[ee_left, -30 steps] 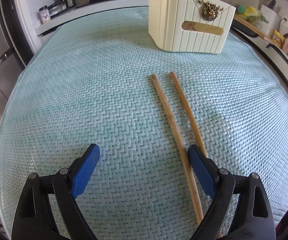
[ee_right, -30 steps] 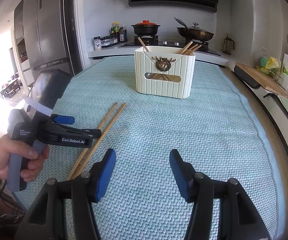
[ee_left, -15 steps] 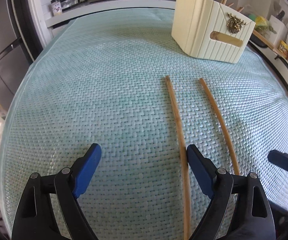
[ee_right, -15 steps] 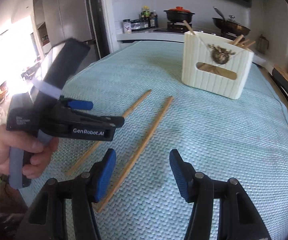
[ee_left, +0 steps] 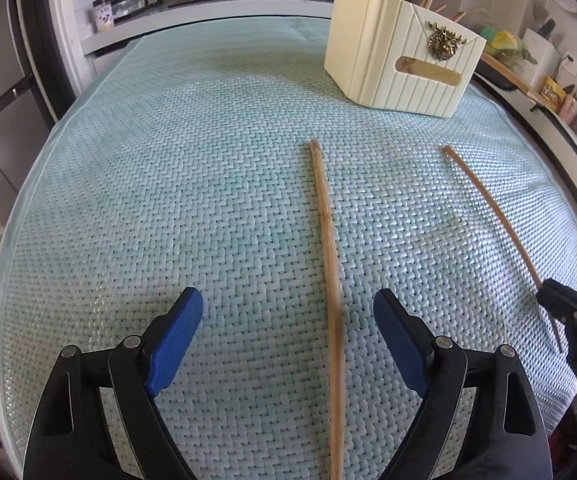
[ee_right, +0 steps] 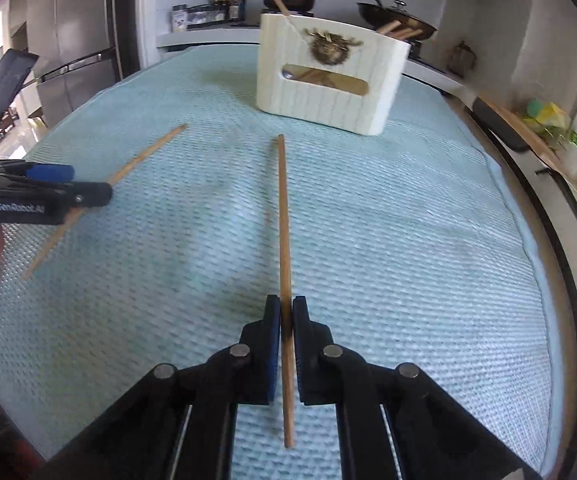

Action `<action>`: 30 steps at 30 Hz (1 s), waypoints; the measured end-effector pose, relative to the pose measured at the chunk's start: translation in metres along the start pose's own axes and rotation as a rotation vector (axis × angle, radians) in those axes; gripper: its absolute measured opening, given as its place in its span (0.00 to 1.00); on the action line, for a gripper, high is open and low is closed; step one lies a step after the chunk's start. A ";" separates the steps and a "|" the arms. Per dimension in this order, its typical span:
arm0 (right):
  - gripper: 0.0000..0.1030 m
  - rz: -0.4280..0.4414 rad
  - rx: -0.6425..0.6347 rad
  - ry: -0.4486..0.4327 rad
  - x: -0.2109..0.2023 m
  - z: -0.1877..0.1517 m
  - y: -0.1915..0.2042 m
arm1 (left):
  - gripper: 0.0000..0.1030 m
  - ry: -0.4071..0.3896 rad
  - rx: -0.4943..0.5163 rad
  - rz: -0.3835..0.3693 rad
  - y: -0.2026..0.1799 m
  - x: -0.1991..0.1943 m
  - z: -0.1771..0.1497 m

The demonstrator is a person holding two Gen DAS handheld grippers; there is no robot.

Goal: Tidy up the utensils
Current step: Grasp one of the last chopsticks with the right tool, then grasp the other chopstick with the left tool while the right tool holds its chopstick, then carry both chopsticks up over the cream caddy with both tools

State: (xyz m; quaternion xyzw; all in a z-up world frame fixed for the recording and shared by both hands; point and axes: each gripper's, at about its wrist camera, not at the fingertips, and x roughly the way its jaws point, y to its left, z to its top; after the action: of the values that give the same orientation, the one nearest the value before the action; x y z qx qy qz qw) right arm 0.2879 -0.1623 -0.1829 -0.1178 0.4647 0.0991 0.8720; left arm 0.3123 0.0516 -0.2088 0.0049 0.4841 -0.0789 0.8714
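Two thin, round, light-brown wooden chopsticks are left on the pale-green woven mat covering the counter, both lying lengthwise toward the far edge, well apart from each other. The right one is pinched between the blue pads of the right gripper, whose jaws have just been closing, approx. a third up from its near end. The left chopstick is seen between the spread, released jaws of the left gripper, nearer the right pad, not touched.

Judged: each stick is very light, stiff, smooth, prob. prone to rolling or pivoting in a narrow pinch. Hold is best taken nearer mid-length, w/ pads square across the shaft.

The cream ribbed plastic utensil holder w/ slot window stands near the far edge, sticks already inside.
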 end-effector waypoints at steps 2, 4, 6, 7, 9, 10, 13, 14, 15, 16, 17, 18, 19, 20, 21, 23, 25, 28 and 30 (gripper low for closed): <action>0.07 -0.014 0.013 0.014 -0.004 -0.008 -0.011 | 0.86 0.003 0.021 0.007 -0.004 0.000 0.000; 0.16 -0.001 0.028 0.003 -0.007 -0.010 -0.021 | 0.86 0.007 0.041 0.016 -0.007 0.003 0.003; 0.41 0.013 0.039 -0.015 -0.007 -0.007 -0.029 | 0.86 0.007 0.048 0.013 -0.008 0.006 0.009; 0.45 0.022 0.045 -0.025 -0.006 -0.005 -0.032 | 0.85 0.005 0.050 0.008 -0.008 0.009 0.014; 0.45 0.040 0.037 -0.011 0.004 0.002 -0.035 | 0.85 0.007 0.051 0.010 -0.007 0.016 0.021; 0.45 0.057 0.035 0.009 0.013 0.007 -0.036 | 0.84 0.005 0.054 0.021 -0.007 0.018 0.025; 0.37 0.075 0.038 0.015 0.029 0.023 -0.038 | 0.75 0.005 0.055 0.021 -0.005 0.025 0.038; 0.32 0.077 0.032 0.013 0.034 0.029 -0.039 | 0.73 0.005 0.056 0.021 -0.004 0.027 0.042; 0.30 0.091 0.033 0.014 0.039 0.037 -0.040 | 0.70 0.003 0.056 0.016 -0.004 0.029 0.047; 0.25 0.100 0.032 0.012 0.045 0.044 -0.040 | 0.64 0.004 0.058 0.012 -0.004 0.032 0.052; 0.20 0.111 0.031 0.010 0.050 0.052 -0.041 | 0.61 0.007 0.061 0.010 -0.004 0.034 0.057; 0.19 0.123 0.029 0.012 0.056 0.059 -0.041 | 0.57 0.012 0.064 0.002 -0.004 0.037 0.062; 0.18 0.141 0.030 0.012 0.062 0.067 -0.042 | 0.55 0.017 0.065 -0.007 -0.004 0.039 0.067; 0.18 0.158 0.028 0.018 0.067 0.074 -0.042 | 0.53 0.025 0.067 -0.009 -0.004 0.042 0.073; 0.18 0.167 0.021 0.023 0.073 0.081 -0.041 | 0.45 0.034 0.072 -0.013 -0.005 0.045 0.077; 0.18 0.184 0.014 0.030 0.081 0.093 -0.041 | 0.38 0.047 0.082 -0.015 -0.007 0.048 0.084; 0.18 0.188 0.006 0.034 0.087 0.103 -0.041 | 0.26 0.058 0.090 -0.021 -0.009 0.049 0.087; 0.10 0.206 0.007 0.045 0.094 0.112 -0.041 | 0.06 0.060 0.103 -0.027 -0.012 0.049 0.088; 0.07 0.207 0.008 0.050 0.097 0.116 -0.042 | 0.05 0.059 0.099 -0.031 -0.012 0.049 0.088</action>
State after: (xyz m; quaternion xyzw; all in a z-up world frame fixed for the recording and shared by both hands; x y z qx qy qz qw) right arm 0.4441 -0.1618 -0.1960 -0.0683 0.4965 0.1838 0.8456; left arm 0.4099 0.0253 -0.2027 0.0429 0.5053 -0.1162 0.8540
